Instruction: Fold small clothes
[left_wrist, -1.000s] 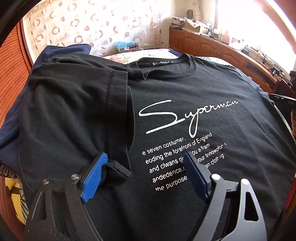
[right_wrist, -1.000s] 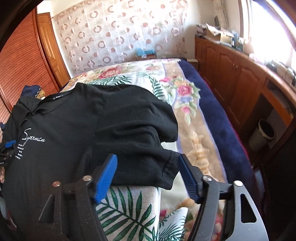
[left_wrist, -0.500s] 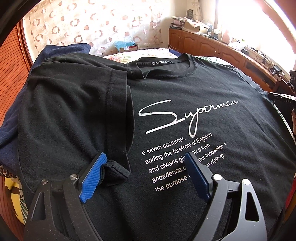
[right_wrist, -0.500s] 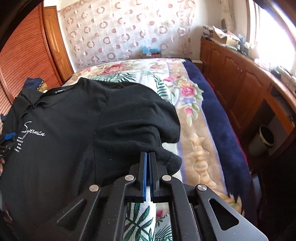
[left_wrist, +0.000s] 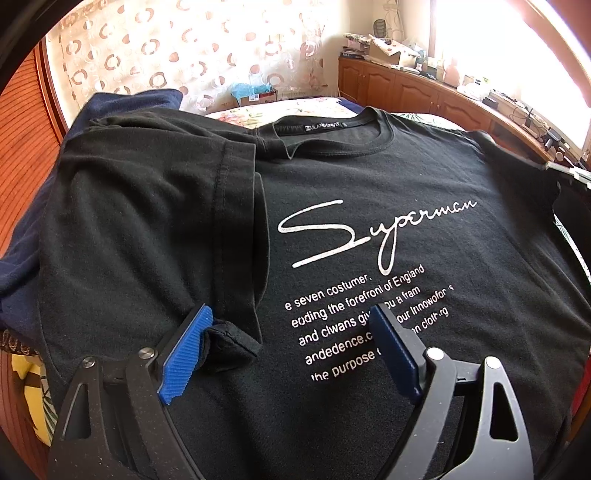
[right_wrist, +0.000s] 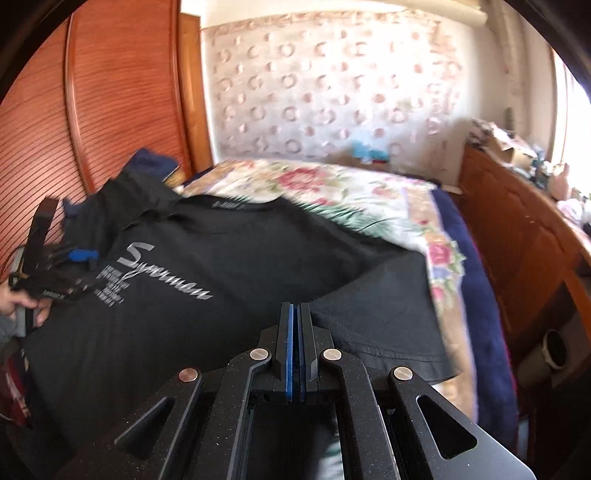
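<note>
A black T-shirt (left_wrist: 369, 177) with white "Superman" print lies front up on the bed. Its left sleeve (left_wrist: 155, 221) is folded inward over the chest. My left gripper (left_wrist: 291, 347) is open low over the shirt, its left pad touching the folded sleeve's corner. In the right wrist view my right gripper (right_wrist: 294, 314) is shut on the right sleeve (right_wrist: 388, 325) of the T-shirt (right_wrist: 229, 266) and holds it lifted above the bed. The left gripper shows there at the far left (right_wrist: 70, 258).
The bed has a floral cover (right_wrist: 332, 184) with a navy blanket edge (right_wrist: 480, 280). A navy garment (left_wrist: 122, 103) lies beyond the shirt. A wooden slatted wardrobe (right_wrist: 92, 110) stands left, wooden cabinets (right_wrist: 517, 221) with clutter right, a bin (right_wrist: 554, 350) on the floor.
My right gripper closed on the right sleeve, then lifted it and carried it left over the shirt. The left gripper stayed open and nearly still.
</note>
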